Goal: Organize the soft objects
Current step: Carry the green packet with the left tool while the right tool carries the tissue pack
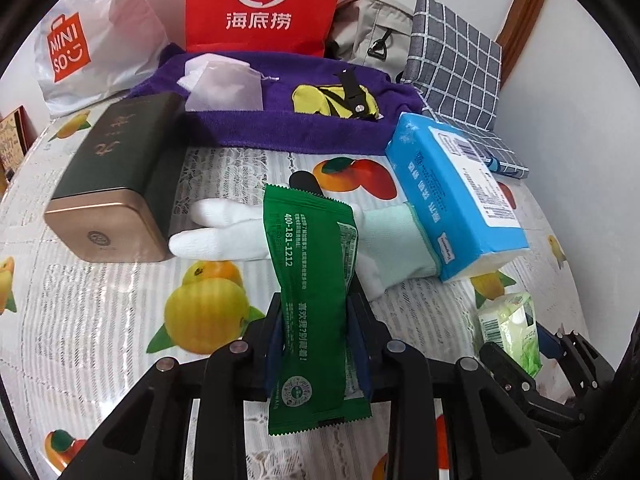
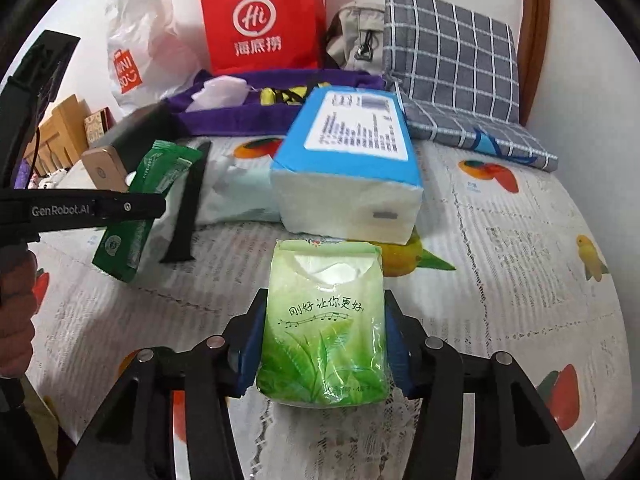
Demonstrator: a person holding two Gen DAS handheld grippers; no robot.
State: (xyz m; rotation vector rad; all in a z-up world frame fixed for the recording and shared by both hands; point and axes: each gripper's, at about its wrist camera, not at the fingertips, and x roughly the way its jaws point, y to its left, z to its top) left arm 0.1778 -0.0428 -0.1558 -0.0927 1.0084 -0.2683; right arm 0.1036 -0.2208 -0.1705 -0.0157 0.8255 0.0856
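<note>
My left gripper (image 1: 316,316) is shut on a green wet-wipe packet (image 1: 314,276) and holds it above the table; it also shows in the right wrist view (image 2: 144,208). My right gripper (image 2: 322,320) is shut on a light green tissue pack (image 2: 324,320), seen at the lower right of the left wrist view (image 1: 510,326). A white glove with a mint cuff (image 1: 240,232) lies on the table behind the packet. A blue tissue pack (image 1: 452,196) rests on the glove's cuff. A purple cloth (image 1: 280,120) holding a white pouch (image 1: 224,84) lies at the back.
A dark green tin box (image 1: 116,176) lies at the left. A red paper bag (image 1: 264,4), a white Miniso bag (image 1: 92,44), a beige bag (image 1: 372,36) and a grey checked cushion (image 1: 456,60) stand along the back wall. The fruit-print tablecloth (image 1: 120,312) covers the table.
</note>
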